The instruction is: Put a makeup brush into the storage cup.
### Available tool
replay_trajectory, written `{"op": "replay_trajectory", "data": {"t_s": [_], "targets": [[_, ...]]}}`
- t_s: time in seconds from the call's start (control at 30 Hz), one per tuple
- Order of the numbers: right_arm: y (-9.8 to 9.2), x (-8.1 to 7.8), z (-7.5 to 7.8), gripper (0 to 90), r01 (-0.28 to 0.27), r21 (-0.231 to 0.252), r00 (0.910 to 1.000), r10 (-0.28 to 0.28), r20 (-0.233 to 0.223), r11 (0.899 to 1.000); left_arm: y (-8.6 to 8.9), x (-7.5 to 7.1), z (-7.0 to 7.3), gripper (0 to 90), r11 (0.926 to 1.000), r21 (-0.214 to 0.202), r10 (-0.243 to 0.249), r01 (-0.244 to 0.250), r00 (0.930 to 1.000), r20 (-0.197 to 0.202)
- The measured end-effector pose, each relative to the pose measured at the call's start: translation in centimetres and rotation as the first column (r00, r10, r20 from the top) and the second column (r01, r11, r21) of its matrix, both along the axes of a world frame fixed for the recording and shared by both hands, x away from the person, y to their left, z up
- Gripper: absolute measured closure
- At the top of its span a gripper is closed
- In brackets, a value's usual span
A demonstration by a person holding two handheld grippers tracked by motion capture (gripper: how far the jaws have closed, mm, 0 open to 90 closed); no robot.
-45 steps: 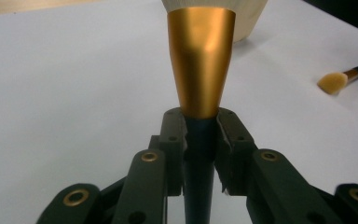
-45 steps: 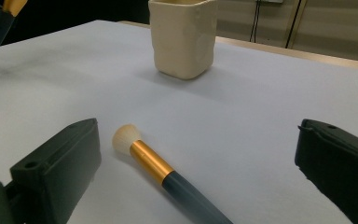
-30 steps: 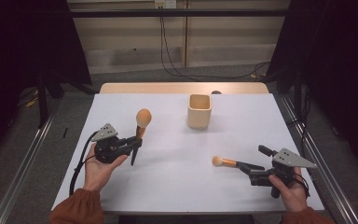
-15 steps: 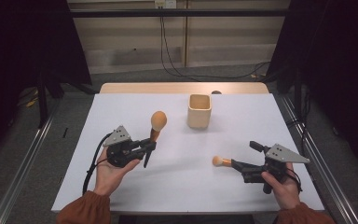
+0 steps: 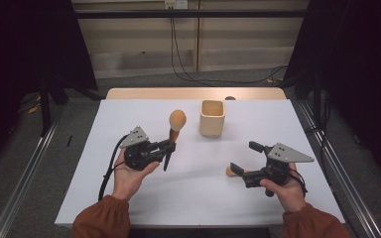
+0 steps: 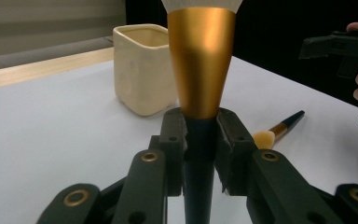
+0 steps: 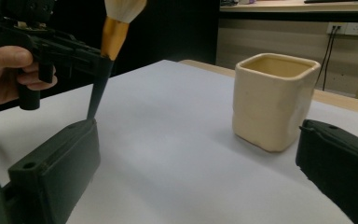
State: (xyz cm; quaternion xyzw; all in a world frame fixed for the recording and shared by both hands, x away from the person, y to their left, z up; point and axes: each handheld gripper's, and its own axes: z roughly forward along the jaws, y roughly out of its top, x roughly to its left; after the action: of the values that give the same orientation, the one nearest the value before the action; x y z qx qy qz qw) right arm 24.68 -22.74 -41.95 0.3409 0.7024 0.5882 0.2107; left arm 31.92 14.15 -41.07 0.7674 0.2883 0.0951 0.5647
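1. Gripping a makeup brush (image 5: 174,130) upright by its dark handle, the left gripper (image 5: 167,145) has its jaws closed above the table (image 5: 104,198).
2. The right gripper (image 5: 245,163) has jaws wide apart, empty, beside a second brush (image 5: 231,171) lying on the table, near the cream cup (image 5: 212,118).

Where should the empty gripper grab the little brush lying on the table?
Probably the small brush's thin dark handle, not the fluffy tip. It lies flat, so the open right gripper should come down from above, jaws across the handle.
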Motion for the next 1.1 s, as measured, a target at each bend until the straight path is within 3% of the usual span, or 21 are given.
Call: {"op": "replay_trajectory", "data": {"t_s": [0.47, 0.63, 0.73, 0.9, 1.1], "targets": [[3.4, 2.9, 2.5, 0.0, -0.083, 0.024, 0.9962, 0.082, 0.029, 0.996, -3.1, 0.4, 0.1, 74.5, 0.9988, -0.016, -0.047, 0.047, 0.9989, 0.009], [4.9, 4.1, 2.7, 0.0, -0.101, 0.041, 0.9948, 0.100, 0.023, 0.994, -4.1, 0.4, 0.0, 74.5, 0.9980, -0.016, -0.061, 0.061, 0.9980, 0.016], [5.7, 4.9, 3.0, 0.0, -0.108, 0.049, 0.9941, 0.109, -0.004, 0.993, -4.5, 0.4, -0.4, 74.5, 0.9980, -0.005, -0.063, 0.063, 0.9979, 0.016], [6.7, 5.8, 3.3, 0.0, -0.115, 0.057, 0.9933, 0.115, -0.003, 0.992, -4.9, 0.4, -0.4, 74.5, 0.9978, -0.023, -0.062, 0.063, 0.9979, 0.014], [7.8, 6.6, 2.8, 4.2, -0.128, 0.053, 0.9914, 0.129, -0.021, 0.990, -5.2, 0.3, -0.7, 74.5, 0.9975, -0.018, -0.068, 0.068, 0.9976, 0.016]]}}
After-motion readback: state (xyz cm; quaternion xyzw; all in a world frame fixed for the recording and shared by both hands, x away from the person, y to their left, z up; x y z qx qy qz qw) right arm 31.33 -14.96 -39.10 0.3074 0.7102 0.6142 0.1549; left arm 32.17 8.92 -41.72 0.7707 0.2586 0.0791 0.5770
